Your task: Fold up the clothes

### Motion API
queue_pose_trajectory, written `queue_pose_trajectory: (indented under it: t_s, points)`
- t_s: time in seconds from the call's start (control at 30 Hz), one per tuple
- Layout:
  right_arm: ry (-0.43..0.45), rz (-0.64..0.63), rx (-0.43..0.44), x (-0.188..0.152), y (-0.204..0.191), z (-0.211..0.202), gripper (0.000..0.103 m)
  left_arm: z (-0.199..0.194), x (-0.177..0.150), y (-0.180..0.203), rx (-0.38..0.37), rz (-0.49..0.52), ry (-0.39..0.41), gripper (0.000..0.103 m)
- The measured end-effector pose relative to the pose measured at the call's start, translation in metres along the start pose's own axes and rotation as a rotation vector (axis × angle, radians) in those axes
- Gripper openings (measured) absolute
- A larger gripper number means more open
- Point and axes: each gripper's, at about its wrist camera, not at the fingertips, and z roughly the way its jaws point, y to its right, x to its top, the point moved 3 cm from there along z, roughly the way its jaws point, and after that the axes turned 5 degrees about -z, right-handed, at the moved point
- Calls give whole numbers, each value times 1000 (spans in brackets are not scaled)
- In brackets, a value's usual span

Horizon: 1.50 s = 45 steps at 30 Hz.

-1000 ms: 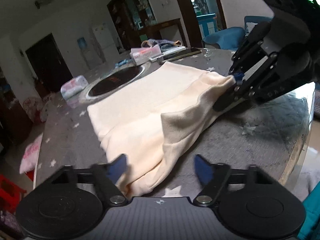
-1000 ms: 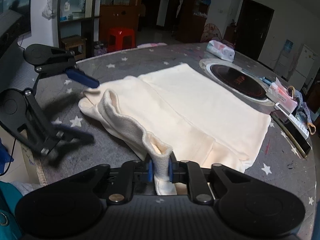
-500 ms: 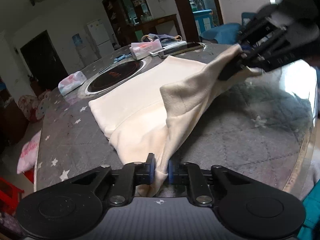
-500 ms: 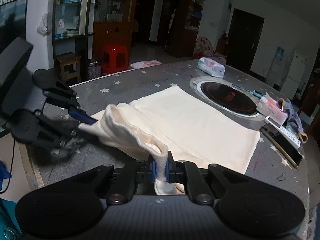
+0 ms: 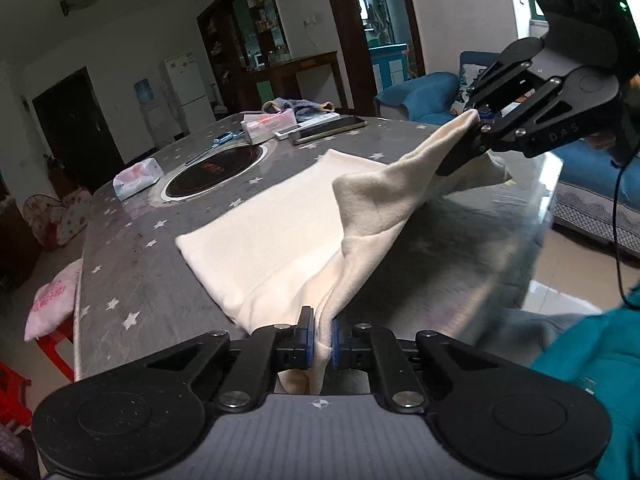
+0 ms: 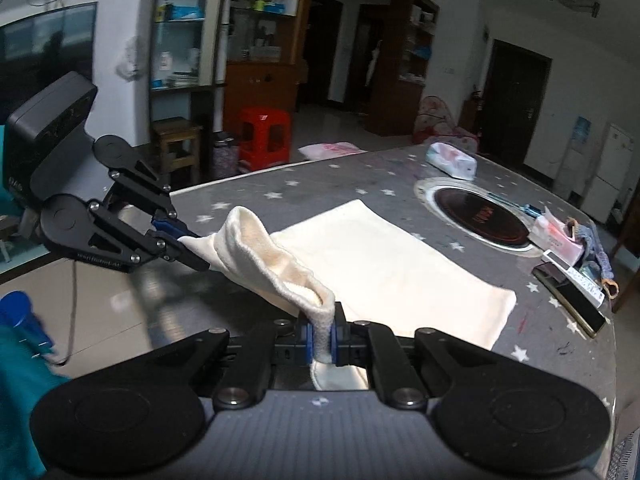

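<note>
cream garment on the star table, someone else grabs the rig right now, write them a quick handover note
Left gripper: shut on one end of the cream garment's near edge.
Right gripper: shut on the other end of that edge.
Garment: near edge lifted off the table and strung between the two grippers; the far part lies flat beside the round black inset. Phone and small items sit at the table's far side.
Done: both ends gripped and raised.
Left: probably carry the lifted edge over the flat part, lay it down, release, smooth.

Home dining room: star-patterned table (image 5: 120,248), fridge (image 5: 188,84), display cabinets (image 6: 256,40), sofa (image 5: 420,92).
</note>
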Motion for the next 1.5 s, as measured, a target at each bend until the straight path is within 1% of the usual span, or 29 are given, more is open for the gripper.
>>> queue_pose_trajectory:
  t_s: [0.13,0.27,0.37,0.5,0.63,0.73,0.77,0.8,0.83,0.87,0.9,0.93,0.97,1.0,1.03,1.1,1.17,1.23,1.33,1.4,1.5]
  points:
    - [-18,-5,25,6,-11,-13,7,-14,5,3,-2,-13,12,9]
    - [-10,14,3,23,6,-8,7,-5,23,-15,22,-54,48,9]
    - [-11,27,-18,36,24,3,7,11,43,-36,44,-82,70,9]
    - [-46,66,-35,53,65,37,7,54,73,-66,83,-95,54,9]
    - [-77,131,-70,45,92,69,7,115,91,-94,127,-122,2,9]
    - [-98,181,-99,36,110,92,8,163,90,-109,147,-175,-65,9]
    - [-105,198,-109,34,116,100,12,174,88,-112,151,-187,-87,10]
    - [-112,215,-119,31,122,108,13,183,86,-114,159,-195,-106,12]
    - [-119,231,-129,28,128,115,13,189,84,-116,166,-206,-116,13]
    - [-126,248,-138,25,135,123,15,191,83,-118,166,-214,-117,13]
    - [-133,265,-148,22,141,131,19,191,82,-119,169,-218,-111,18]
    - [-140,282,-158,19,147,138,22,189,81,-121,181,-219,-106,22]
    - [-147,299,-168,16,153,146,22,186,80,-123,200,-219,-100,28]
    - [-154,315,-177,13,159,154,22,183,79,-125,221,-219,-96,30]
    - [-154,327,-193,11,162,154,22,181,77,-128,240,-224,-94,30]
    - [-138,338,-237,8,166,139,24,175,76,-134,260,-257,-89,30]
    - [-125,351,-249,7,165,127,24,166,76,-137,277,-288,-70,31]
    - [-114,364,-244,6,162,119,24,154,80,-136,268,-318,-35,31]
    - [-108,383,-211,4,154,121,22,145,90,-124,208,-327,2,31]
    - [-120,400,-197,-1,152,129,18,146,97,-115,154,-333,-3,31]
    - [-144,441,-175,-8,155,143,17,160,103,-107,79,-353,-38,31]
